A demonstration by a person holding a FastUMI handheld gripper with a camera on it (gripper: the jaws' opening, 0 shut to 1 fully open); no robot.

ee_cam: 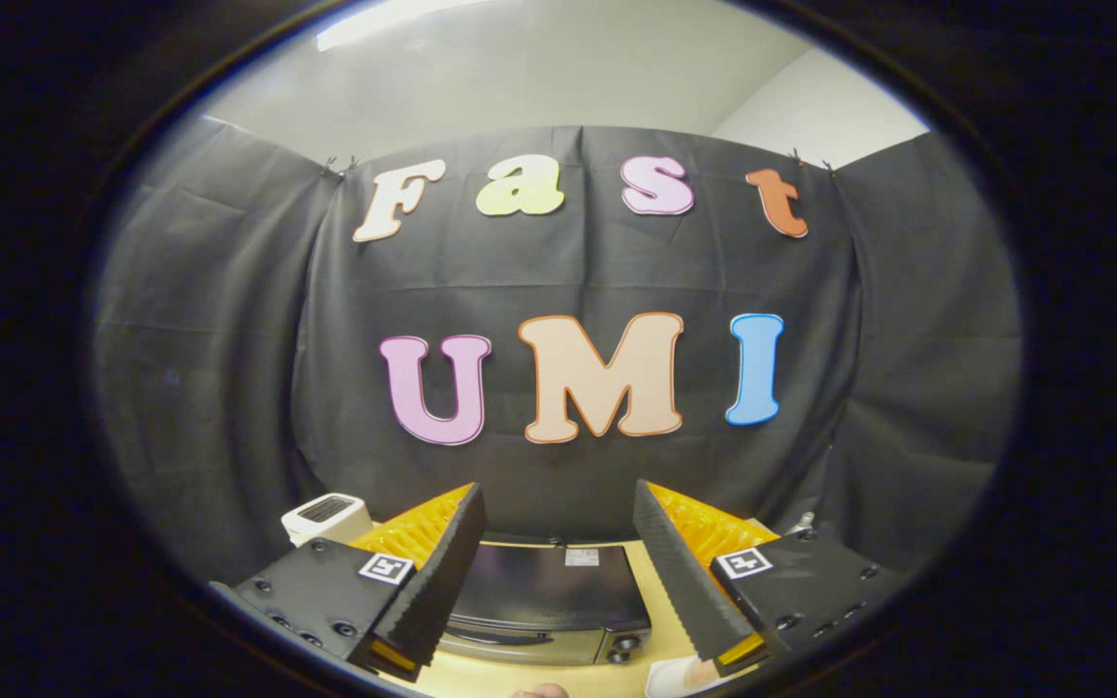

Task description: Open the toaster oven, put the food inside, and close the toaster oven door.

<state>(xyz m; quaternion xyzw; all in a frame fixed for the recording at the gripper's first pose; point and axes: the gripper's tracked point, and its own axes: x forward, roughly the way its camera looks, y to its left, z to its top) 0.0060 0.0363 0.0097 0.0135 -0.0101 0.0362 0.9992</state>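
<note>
A dark toaster oven point(547, 596) stands on a light wooden table point(667, 620), seen from above and behind my fingers, with its door shut and two knobs at its right front. My gripper point(558, 514) hangs open high above it, with nothing between the fingers. The oven lies below and between the two fingers. A pale piece of food point(680, 676) shows on the table just in front of the oven's right side, partly cut off.
A small white appliance point(328, 516) with a vented top stands left of the oven, behind the left finger. The booth's black cloth wall hangs close behind the table. A fingertip of a person point(539, 690) shows at the table's near edge.
</note>
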